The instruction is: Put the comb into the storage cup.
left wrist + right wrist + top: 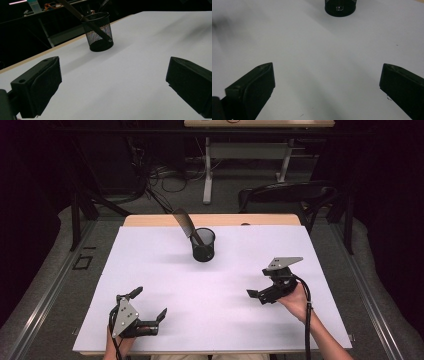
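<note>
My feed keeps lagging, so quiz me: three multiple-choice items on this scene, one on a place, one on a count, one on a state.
1. Where does the mesh cup stand on the table?
A. far middle
B. near left corner
C. under the right claw

2. How many combs lean out of the cup?
A. none
B. one
C. three

3. How are the left claw and right claw?
A. both open, holding nothing
B. both shut on the comb
C. left shut, right open

Answers: 1 A, the cup sits near the far edge, ahead of both claws. 2 B, one dark comb juts up-left. 3 A, both gripper views show jaws wide apart over bare table.
</note>
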Demonstrator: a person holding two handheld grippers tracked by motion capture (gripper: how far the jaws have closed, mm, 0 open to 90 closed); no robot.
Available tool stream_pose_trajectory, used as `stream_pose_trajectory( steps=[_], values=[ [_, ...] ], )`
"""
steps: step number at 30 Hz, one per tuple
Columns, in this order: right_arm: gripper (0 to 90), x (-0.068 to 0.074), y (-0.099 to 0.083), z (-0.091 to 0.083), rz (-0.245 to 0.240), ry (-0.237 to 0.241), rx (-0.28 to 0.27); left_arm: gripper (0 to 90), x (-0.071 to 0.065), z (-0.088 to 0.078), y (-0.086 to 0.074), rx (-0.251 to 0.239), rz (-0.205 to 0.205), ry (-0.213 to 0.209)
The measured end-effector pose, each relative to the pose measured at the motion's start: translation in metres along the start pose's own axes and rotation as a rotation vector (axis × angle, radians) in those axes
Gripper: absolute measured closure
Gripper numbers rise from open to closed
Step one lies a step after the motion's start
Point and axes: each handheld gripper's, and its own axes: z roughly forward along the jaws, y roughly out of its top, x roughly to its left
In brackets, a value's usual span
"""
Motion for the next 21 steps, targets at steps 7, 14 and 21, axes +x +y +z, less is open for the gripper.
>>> stream_pose_trajectory(
  steps=[7,14,21],
  values=[
    [0.0,0.004,-0.012,-0.01,0.007,-0.012,-0.004,0.1,0.0,0.001,0.0,0.002,-0.007,-0.001],
    [0.0,0.012,-0.023,-0.014,-0.001,-0.027,0.0,0.1,0.0,0.001,0.0,0.005,-0.003,-0.001],
    [0.0,0.015,-0.033,-0.022,0.004,-0.041,-0.014,0.1,0.0,0.001,-0.001,0.006,-0.005,0.001]
  ],
)
